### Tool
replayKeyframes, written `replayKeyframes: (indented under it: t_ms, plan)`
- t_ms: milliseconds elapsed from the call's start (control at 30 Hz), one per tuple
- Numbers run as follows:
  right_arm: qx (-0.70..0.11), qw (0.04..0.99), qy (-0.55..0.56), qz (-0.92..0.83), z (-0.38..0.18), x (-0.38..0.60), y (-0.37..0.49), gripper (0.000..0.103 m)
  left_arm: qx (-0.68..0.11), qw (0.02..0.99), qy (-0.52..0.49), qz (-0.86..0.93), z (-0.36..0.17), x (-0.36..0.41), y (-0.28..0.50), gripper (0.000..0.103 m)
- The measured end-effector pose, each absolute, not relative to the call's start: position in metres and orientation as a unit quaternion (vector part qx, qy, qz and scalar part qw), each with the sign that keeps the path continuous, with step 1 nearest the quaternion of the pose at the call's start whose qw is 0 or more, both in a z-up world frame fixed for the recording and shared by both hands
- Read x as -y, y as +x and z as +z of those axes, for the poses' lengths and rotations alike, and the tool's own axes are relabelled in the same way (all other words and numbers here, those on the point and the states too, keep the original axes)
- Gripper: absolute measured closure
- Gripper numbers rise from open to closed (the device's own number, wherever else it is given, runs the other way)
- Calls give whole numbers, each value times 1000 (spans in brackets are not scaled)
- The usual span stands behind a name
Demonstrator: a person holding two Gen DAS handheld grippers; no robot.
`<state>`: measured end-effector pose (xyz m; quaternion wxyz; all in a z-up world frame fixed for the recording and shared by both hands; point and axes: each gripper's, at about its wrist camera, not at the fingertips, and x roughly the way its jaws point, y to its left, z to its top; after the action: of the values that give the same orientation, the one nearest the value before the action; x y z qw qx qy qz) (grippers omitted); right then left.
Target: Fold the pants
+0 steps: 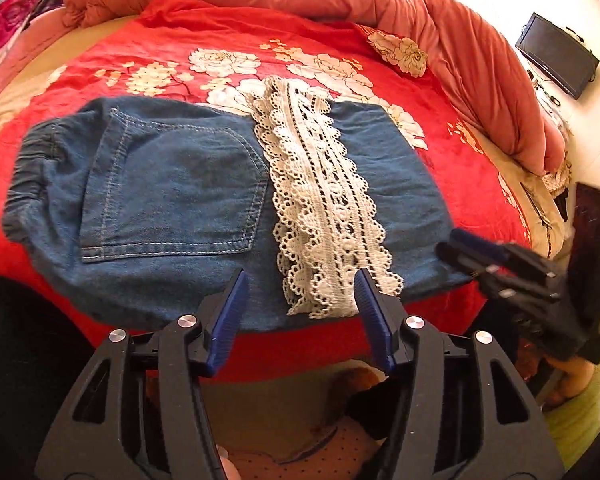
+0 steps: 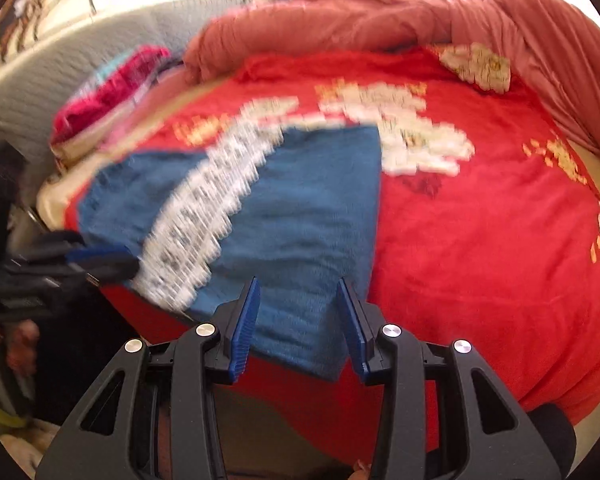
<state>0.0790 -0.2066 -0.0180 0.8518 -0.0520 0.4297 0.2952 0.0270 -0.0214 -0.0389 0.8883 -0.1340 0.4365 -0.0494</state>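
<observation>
Denim pants [image 1: 204, 200] lie folded into a compact packet on the red floral blanket [image 1: 112, 60] of the bed, close to its near edge, with a back pocket [image 1: 172, 188] facing up and a band of white lace trim [image 1: 320, 200] crossing the packet from the far side to the near side. The elastic waistband sits at the left end in the left wrist view. We judge the fold to be well along: the packet looks flat and squared, and perhaps one more fold or a tidy-up remains.

We expect the cloth to handle as light, soft denim, limp enough to sag when lifted by one point, so we would take it by two corners or along a folded edge, pinching all layers together. The lace looks delicate and open-worked; a pad could snag it, so we would grip the plain denim beside it.

Our left tongs [image 1: 300, 280] stand open over the near edge of the packet, one pad above denim and the other above the lace end, with nothing pinched between them. Our right tongs [image 2: 298, 292] stand partly open over the near right corner of the packet; the right wrist view is blurred, but the pads do not appear to press the cloth. A rumpled orange quilt [image 1: 440, 20] is heaped along the far edge of the bed.
</observation>
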Motion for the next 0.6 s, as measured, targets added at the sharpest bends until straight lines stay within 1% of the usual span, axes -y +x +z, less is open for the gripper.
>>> replayKeyframes:
  t_ms: [100,233,300,367,433,533,600]
  plan:
    - [-433,851,-58,292,-24,205,79,64,-435,889,-137,-49,-38,18,26,54]
    - [-433,850,-56,294,-24,205,78,60,-430,891,-141,-45,-36,13,25,50]
    - [-428,853,-41,295,-19,208,77,55,-428,891,-141,-47,-34,12,24,49]
    - [-419,859,-29,293,-11,212,75,47,-425,893,-140,-48,-32,11,23,46]
    - [-415,863,-24,287,-5,214,75,47,-421,895,-140,-48,-30,10,21,44]
    - [-409,869,-15,277,3,219,74,36,-416,897,-140,-46,-26,8,19,41]
    - [-405,872,-12,274,8,221,73,32,-412,899,-141,-45,-24,5,17,39]
